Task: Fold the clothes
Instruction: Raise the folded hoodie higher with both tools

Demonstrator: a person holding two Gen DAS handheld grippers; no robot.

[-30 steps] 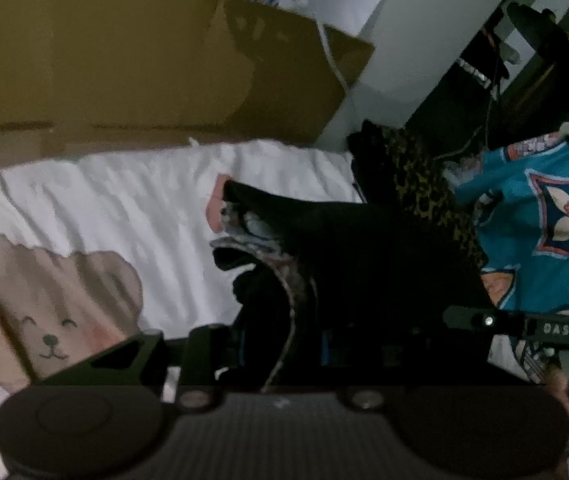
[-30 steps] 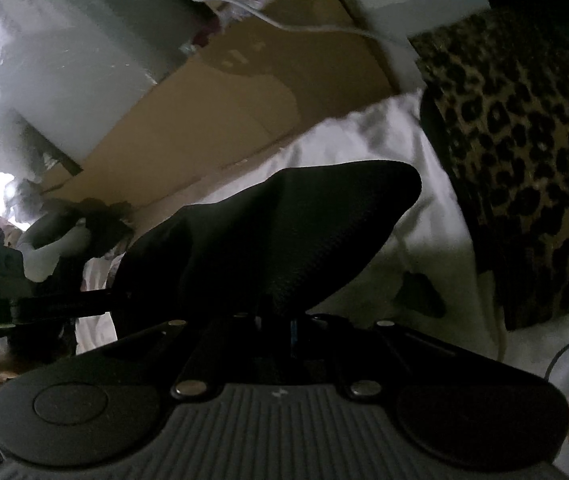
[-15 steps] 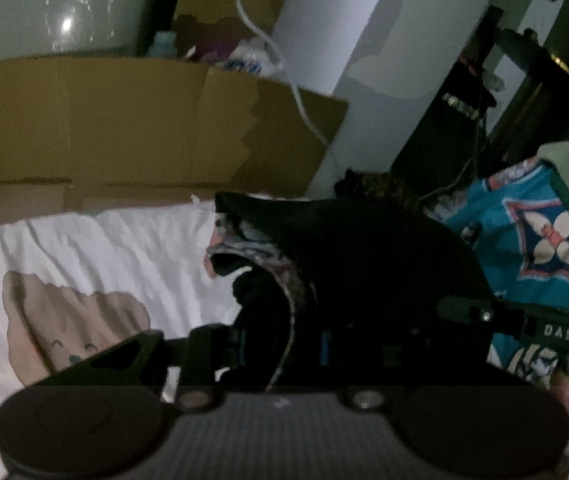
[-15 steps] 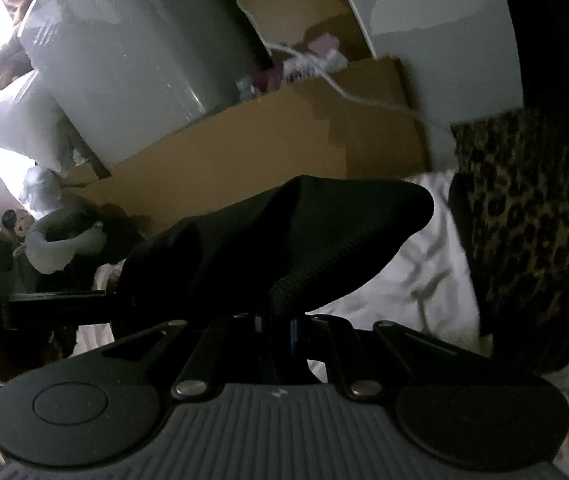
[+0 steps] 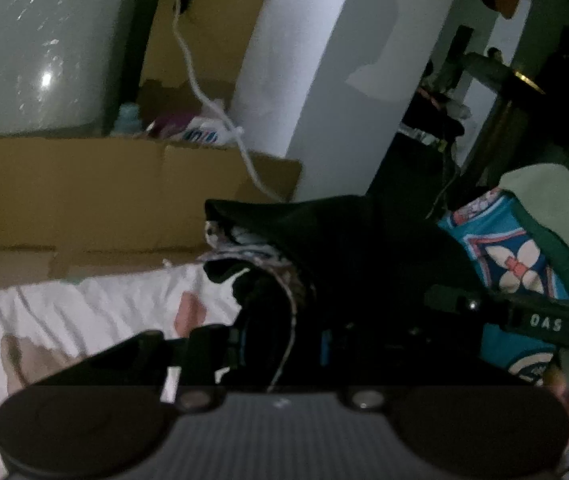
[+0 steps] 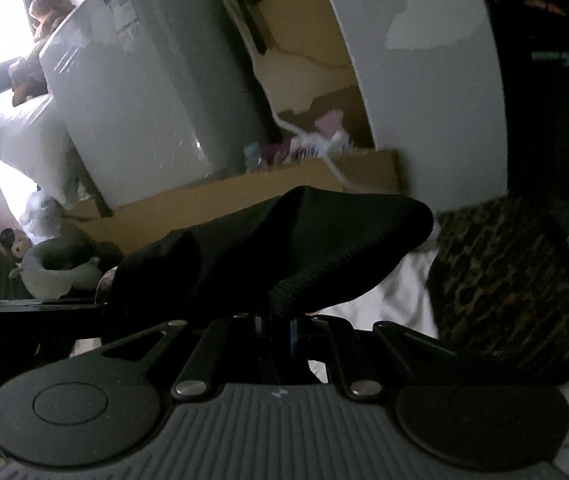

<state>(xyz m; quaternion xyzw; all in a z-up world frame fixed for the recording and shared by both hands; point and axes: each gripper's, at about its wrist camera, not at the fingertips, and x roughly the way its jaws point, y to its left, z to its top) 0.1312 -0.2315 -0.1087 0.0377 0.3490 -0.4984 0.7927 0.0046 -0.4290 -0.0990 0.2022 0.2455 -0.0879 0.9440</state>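
1. While the left wrist view is looking across a white bedsheet with a bear print (image 5: 96,300), the left gripper (image 5: 284,344) is pinching a black knit garment with a patterned lining (image 5: 356,248), which is hanging above the sheet beside a teal patterned cloth (image 5: 496,248).
2. Seen from the right wrist, the right gripper (image 6: 280,320) is clamping the same garment's ribbed edge (image 6: 284,248), near a leopard-print cloth (image 6: 504,280) and a brown cardboard box (image 6: 244,192).
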